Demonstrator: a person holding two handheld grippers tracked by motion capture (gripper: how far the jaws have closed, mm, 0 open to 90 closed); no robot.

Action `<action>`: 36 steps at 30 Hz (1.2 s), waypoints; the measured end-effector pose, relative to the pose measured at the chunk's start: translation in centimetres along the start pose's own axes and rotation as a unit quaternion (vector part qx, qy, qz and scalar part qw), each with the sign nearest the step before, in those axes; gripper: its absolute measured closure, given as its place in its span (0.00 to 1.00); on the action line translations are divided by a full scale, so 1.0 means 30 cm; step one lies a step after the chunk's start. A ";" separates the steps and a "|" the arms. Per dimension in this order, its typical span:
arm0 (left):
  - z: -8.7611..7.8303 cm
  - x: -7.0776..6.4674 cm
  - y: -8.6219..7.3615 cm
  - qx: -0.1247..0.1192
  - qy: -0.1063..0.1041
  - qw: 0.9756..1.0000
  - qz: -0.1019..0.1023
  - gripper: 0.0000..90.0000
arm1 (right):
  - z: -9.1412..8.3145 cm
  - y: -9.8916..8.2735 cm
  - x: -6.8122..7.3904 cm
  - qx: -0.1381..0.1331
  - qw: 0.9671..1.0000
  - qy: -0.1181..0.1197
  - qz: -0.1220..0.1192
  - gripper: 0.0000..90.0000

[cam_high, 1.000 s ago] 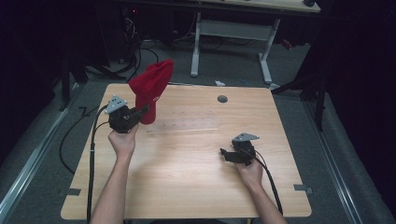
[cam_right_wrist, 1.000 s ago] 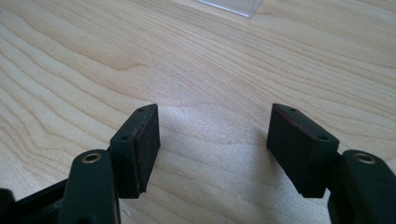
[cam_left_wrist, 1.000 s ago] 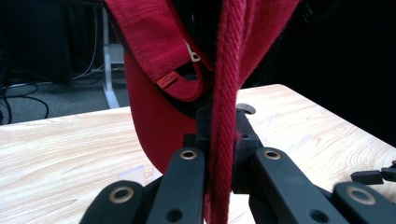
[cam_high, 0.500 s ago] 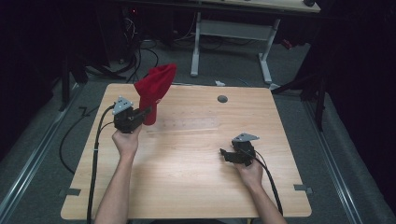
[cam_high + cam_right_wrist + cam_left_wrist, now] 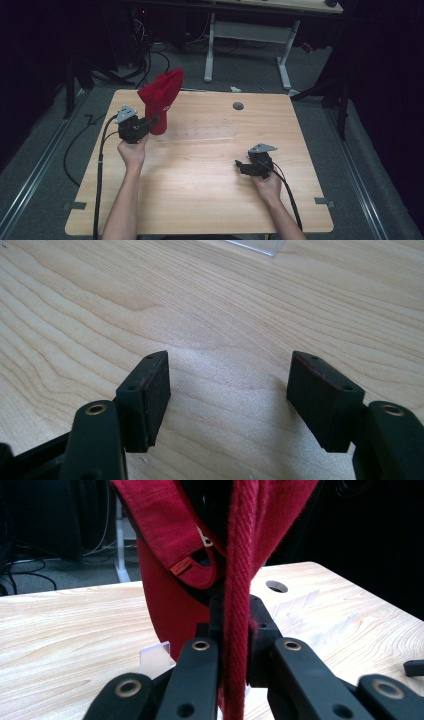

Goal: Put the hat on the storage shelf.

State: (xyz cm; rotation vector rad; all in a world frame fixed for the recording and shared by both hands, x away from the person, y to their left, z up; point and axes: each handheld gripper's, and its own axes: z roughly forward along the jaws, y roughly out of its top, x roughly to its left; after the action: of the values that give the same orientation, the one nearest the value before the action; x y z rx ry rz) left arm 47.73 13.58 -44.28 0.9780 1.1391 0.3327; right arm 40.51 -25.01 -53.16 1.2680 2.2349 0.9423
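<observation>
Red cap [image 5: 161, 100], pinched by its edge in the left gripper [image 5: 152, 121] at ten o'clock, could slip free, since the right gripper [image 5: 239, 165] lies wide, empty, at four o'clock.

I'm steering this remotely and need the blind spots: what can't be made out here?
- Red cap: top cut off by the left gripper view's upper edge.
- Clear piece: cut off by the right gripper view's top edge; identity unclear.
- Small white scrap: too small in the high view to identify.

The right gripper [image 5: 227, 400] hovers low over the wooden table [image 5: 225, 305] — jaws spread wide, nothing between them.
</observation>
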 end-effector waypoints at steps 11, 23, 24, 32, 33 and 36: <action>-0.026 0.030 -0.048 0.029 0.025 0.999 0.002 0.94 | -0.001 -0.001 0.001 0.000 1.000 -0.001 0.000 0.38; -0.053 0.069 -0.083 0.059 0.054 0.997 -0.008 0.90 | -0.001 -0.001 0.002 0.000 1.000 -0.001 0.001 0.38; -0.053 0.070 -0.083 0.060 0.056 0.997 -0.010 0.89 | -0.001 -0.001 0.002 0.000 1.000 -0.001 0.001 0.38; -0.059 0.071 -0.091 0.066 0.079 0.995 -0.003 0.76 | -0.001 -0.001 0.001 0.000 1.000 -0.001 0.000 0.38; -0.063 0.072 -0.088 0.063 0.082 0.995 -0.003 0.72 | -0.001 -0.001 0.002 0.000 1.000 -0.001 0.000 0.38; -0.073 0.074 -0.074 0.058 0.086 0.994 -0.020 0.62 | -0.001 -0.001 0.001 0.000 1.000 -0.001 0.000 0.38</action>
State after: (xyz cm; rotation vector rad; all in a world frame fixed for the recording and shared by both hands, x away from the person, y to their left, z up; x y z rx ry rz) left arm 46.22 14.87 -47.54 1.0420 1.3457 0.3257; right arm 40.46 -24.99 -53.16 1.2676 2.2334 0.9413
